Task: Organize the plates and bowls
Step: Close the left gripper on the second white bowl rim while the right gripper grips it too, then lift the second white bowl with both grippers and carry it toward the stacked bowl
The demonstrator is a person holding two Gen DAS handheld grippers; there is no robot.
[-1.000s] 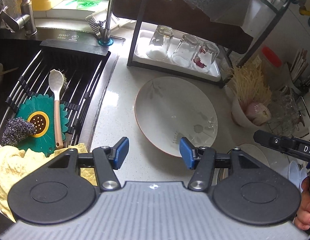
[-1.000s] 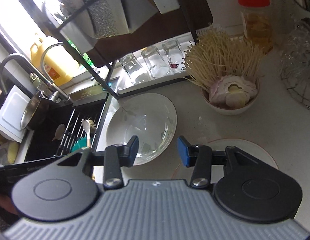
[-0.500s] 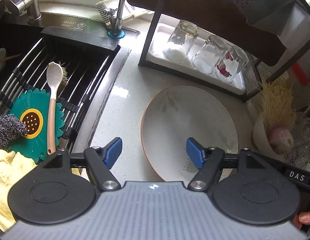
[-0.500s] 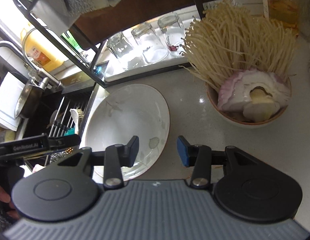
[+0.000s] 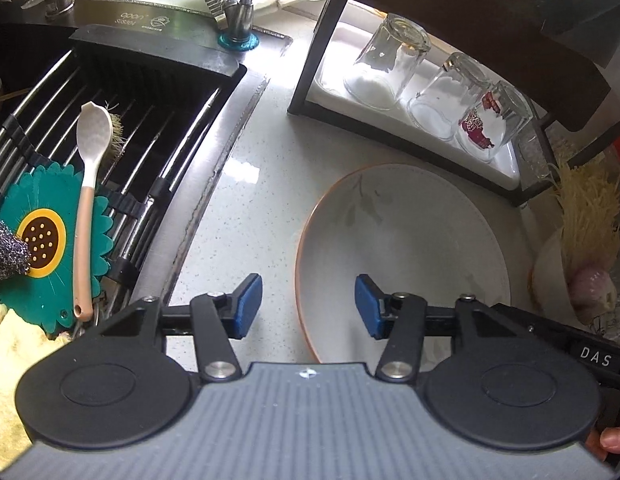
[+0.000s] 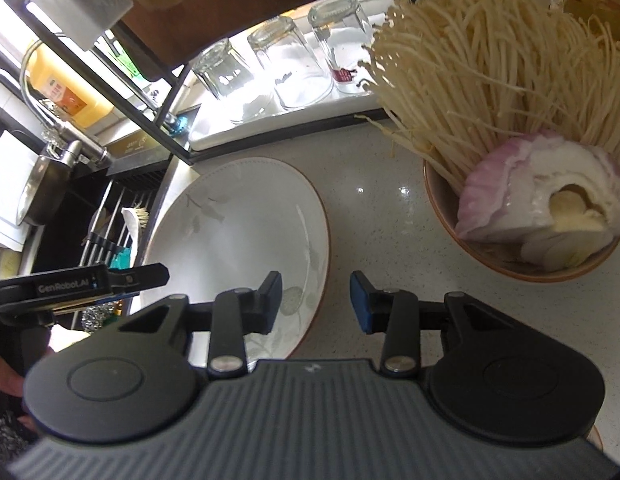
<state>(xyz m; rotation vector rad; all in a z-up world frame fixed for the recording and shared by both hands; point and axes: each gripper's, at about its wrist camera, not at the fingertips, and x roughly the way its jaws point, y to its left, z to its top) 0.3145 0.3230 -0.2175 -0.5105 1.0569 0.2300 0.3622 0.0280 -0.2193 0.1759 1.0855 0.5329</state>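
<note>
Large white plate (image 5: 402, 256) lies flat on counter (image 5: 245, 200), between sink rack (image 5: 121, 132) and bowl of enoki mushrooms (image 6: 522, 216).

Glazed ceramic: likely heavy, stiff, slippery, breakable; best hold at rim, one side each.

Left gripper (image 5: 308, 305) jaws straddle left rim, closing, not yet pressing. Right gripper (image 6: 314, 301) same at right rim.

Versus one second ago: both grippers lower, plate closer.

Your left claw (image 5: 308, 306) shows blue pads on black linkage arms, silver screws at the pivots, a ribbed grey body. Your right claw (image 6: 314, 302) matches, with white "DAS" lettering on its side.
</note>
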